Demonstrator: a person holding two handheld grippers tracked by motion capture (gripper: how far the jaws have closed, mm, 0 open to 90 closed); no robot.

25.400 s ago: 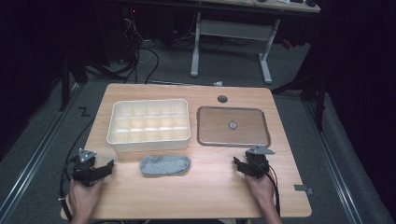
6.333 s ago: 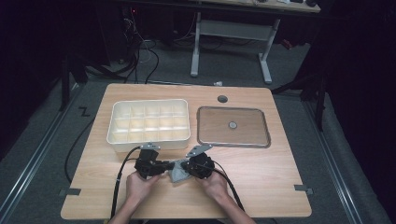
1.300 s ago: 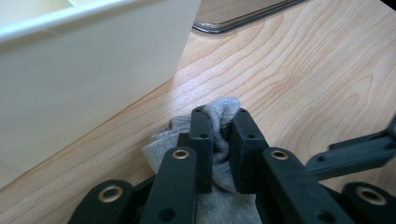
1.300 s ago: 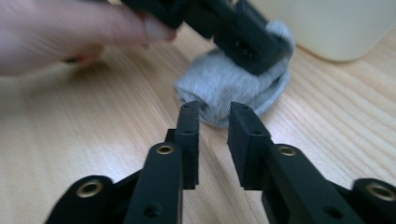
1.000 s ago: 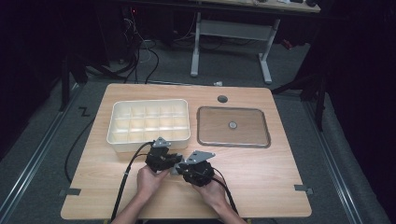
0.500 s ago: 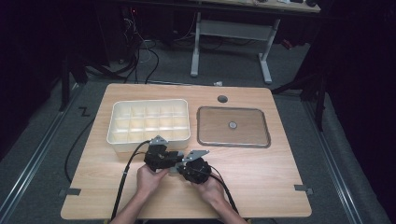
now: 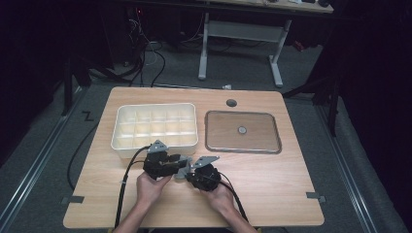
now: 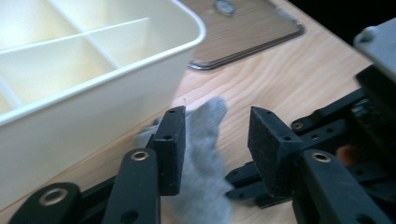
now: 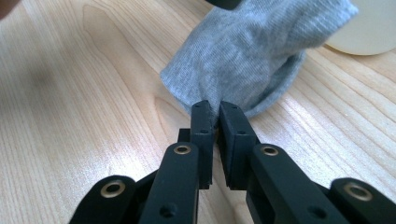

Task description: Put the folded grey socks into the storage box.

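1. Grey sock [image 9: 261, 56] lies on the wooden tabletop [image 7: 272, 179] low and left of centre in the high view, between the two hand-held grippers and just in front of the cream compartment tray [image 7: 155, 125].
2. Right gripper [image 9: 215, 108] is clamped on the sock's near edge; in the right gripper view the two black jaws meet with a fold of grey knit pinched between them at mid-frame.
3. Left gripper [image 8: 218, 135] stands with its jaws apart, having just been opening; in the left gripper view the sock lies between them against the left jaw, and the right jaw stands clear of the cloth.
4. Cream tray wall fills the upper left of the left gripper view, with the sock's tip just beside its base.
5. Brown flat tray [image 7: 243, 131] with a metal rim sits to the right of the cream tray, well apart from the sock.
6. Two hands enter from the bottom edge of the high view, cables trailing from each gripper.
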